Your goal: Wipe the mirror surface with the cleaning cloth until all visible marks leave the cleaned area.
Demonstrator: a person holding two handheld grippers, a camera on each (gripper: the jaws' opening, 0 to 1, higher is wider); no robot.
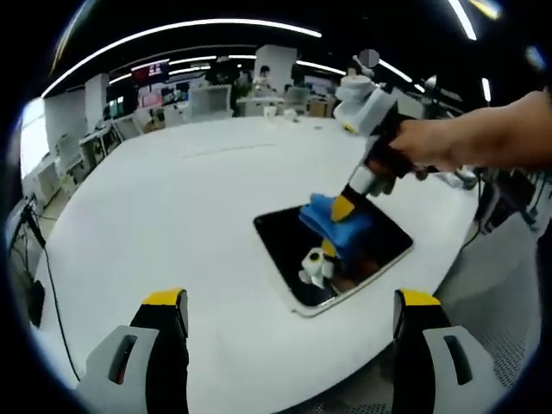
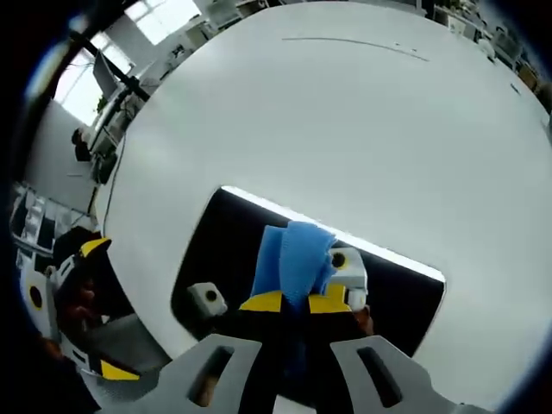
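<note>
Right gripper with yellow-tipped jaws pinching closed on a folded blue cleaning cloth, pressing it down onto a dark rectangular mirror with a pale rounded frame; seen from the left gripper view, same gripper coming in from the right in a person's hand, cloth bunching under the tips at the mirror's far half

Left gripper hanging back over the near table edge, jaws standing wide apart, gripping nothing, touching nothing

Mirror lying flat on a large white round table, close to its near right edge, glass showing reflections of the gripper and cloth

Beyond the table, lying well apart: office desks and chairs, a red screen, long ceiling light strips
</note>
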